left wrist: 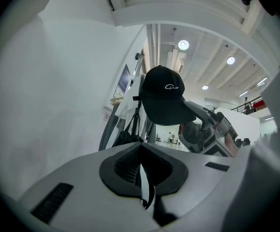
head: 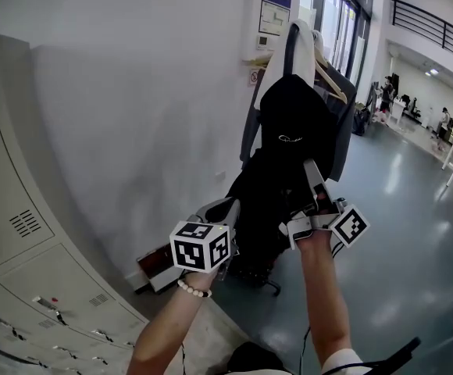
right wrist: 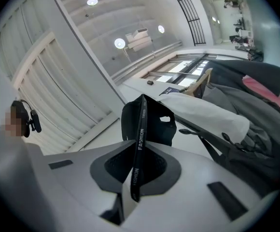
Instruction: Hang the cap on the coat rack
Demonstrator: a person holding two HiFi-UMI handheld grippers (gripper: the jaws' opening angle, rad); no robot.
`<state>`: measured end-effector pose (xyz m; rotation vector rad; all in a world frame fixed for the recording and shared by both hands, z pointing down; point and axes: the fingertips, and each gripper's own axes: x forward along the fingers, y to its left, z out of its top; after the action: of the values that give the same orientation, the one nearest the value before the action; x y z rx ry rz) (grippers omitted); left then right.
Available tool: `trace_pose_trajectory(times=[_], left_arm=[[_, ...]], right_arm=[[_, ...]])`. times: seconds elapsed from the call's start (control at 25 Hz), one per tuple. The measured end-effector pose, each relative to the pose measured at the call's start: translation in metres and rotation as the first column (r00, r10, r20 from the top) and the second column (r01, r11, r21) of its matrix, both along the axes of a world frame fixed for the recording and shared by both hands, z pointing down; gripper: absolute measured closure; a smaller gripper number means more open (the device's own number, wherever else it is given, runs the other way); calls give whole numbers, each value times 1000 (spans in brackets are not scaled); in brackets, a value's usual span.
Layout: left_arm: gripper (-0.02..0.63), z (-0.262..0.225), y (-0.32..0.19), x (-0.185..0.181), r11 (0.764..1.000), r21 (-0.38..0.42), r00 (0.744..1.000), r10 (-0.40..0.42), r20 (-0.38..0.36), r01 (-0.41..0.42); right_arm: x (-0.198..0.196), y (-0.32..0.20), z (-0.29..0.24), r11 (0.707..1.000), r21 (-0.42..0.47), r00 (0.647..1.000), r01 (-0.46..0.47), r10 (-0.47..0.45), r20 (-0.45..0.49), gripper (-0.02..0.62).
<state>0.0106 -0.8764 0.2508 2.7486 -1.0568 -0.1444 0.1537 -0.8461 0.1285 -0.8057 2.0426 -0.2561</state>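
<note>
The black cap (head: 293, 123) with a small white logo is held up in front of the coat rack (head: 290, 45), level with the clothes on it. My right gripper (head: 311, 170) reaches up from below, shut on the cap's back strap (right wrist: 139, 144), which is printed with white letters and runs between the jaws of the right gripper (right wrist: 136, 163). The left gripper view shows the cap (left wrist: 164, 98) from the front, brim pointing down and to the right. My left gripper (head: 228, 205) is lower and to the left, shut and holding nothing, with its jaws (left wrist: 141, 166) together.
The rack carries a white garment (right wrist: 207, 112), a wooden hanger (right wrist: 200, 83), a grey jacket (right wrist: 256, 81) and a black bag (head: 262, 201). Grey lockers (head: 23, 233) line the left. A white wall stands behind the rack. Glossy floor stretches to the right, with people far off.
</note>
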Motion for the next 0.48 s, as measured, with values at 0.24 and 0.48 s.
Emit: trace_pose_trajectory(times=[0.24, 0.48], left_arm=[[603, -36, -16, 9, 999, 49, 1000, -20, -17, 21], [603, -41, -26, 8, 998, 50, 999, -33, -26, 34]], right_arm=[[7, -28, -51, 997, 72, 999, 41, -42, 13, 577], [12, -59, -77, 992, 102, 996, 71, -76, 52, 577]])
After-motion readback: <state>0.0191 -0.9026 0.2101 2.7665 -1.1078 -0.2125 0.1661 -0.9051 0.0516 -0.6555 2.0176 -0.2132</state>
